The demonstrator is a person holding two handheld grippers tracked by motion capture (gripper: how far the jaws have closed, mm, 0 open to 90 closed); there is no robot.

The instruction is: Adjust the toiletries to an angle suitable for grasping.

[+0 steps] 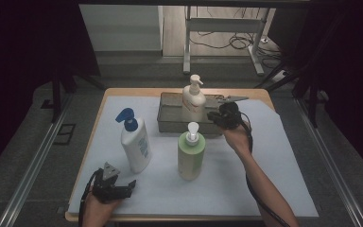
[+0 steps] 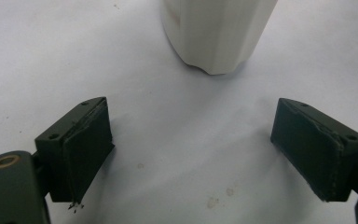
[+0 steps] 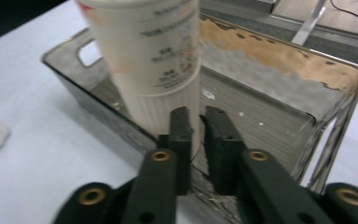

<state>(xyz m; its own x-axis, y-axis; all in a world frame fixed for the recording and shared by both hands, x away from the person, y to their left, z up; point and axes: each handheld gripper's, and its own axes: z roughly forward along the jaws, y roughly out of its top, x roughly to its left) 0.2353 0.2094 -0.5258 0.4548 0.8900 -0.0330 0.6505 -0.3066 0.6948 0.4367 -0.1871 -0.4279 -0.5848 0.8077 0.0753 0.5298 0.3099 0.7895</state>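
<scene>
A cream pump bottle (image 1: pixel 193 101) stands upright in a grey metal tray (image 1: pixel 170 120) at the back of the table. My right gripper (image 1: pixel 216 116) hovers at the tray's right front, just beside that bottle. In the right gripper view its jaws (image 3: pixel 196 116) stand almost together with nothing between them, the bottle (image 3: pixel 154 60) right behind them inside the tray (image 3: pixel 279 60). My left gripper (image 1: pixel 128 188) rests near the front left edge. It is open (image 2: pixel 191 149) and empty, facing the base of a white bottle (image 2: pixel 216 32).
A white bottle with a blue pump (image 1: pixel 136 144) and a green bottle with a white pump (image 1: pixel 190 156) stand upright on the white sheet (image 1: pixel 264 179) in front of the tray. Beyond the table are a metal frame and cables on the floor.
</scene>
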